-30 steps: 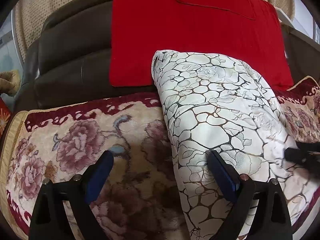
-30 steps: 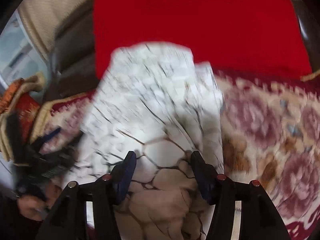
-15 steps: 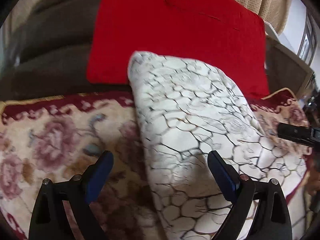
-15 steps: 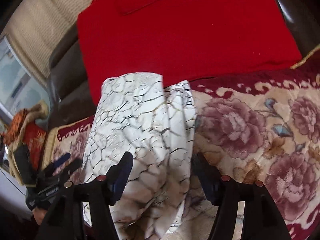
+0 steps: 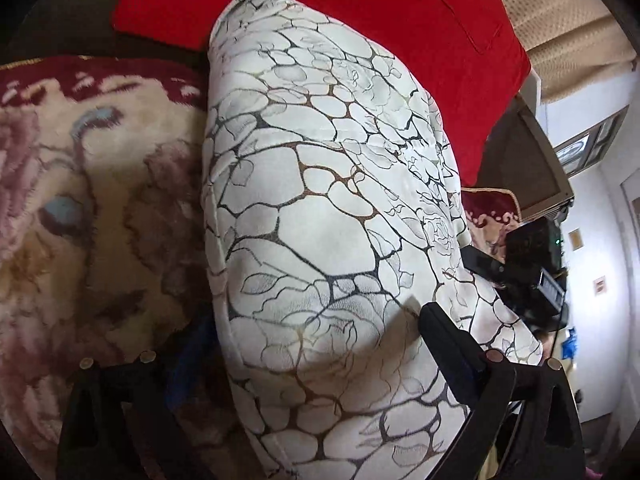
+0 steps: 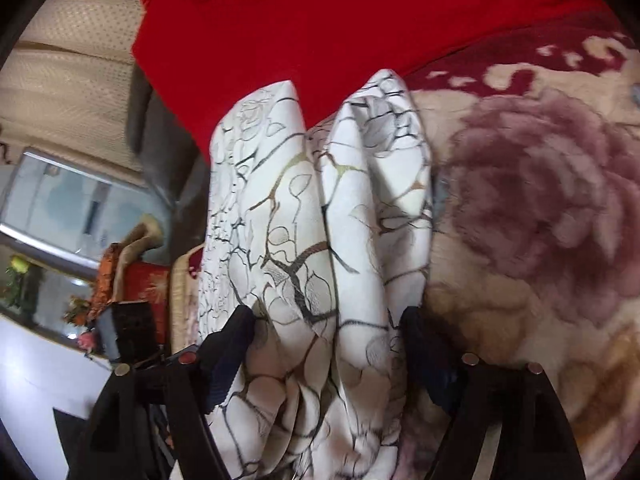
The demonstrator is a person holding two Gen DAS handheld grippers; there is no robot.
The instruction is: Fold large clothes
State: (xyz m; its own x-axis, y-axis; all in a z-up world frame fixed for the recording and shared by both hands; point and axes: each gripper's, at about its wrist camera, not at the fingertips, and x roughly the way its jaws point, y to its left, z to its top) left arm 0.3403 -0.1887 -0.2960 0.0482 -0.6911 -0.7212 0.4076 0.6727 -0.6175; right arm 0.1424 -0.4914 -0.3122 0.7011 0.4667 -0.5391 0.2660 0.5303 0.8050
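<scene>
From my left wrist camera, the garment is a white cloth veined with black and gold cracked lines, folded into a thick, rounded bundle lying on the floral blanket with its far end against the red cloth at the back. My left hand-held gripper is spread wide and straddles the bundle's near end; one finger lies low beside the fold on the blanket side, the other rests on top of the fabric. Past the bundle's right edge I see the right hand-held gripper as a dark shape touching the cloth. From my right wrist camera, the garment shows as two long folded lobes side by side, running away toward the red cloth, with the blanket just beside it. My right hand-held gripper sits open around the near end, a finger against each outer side, though I cannot tell if it is pinching.
</scene>
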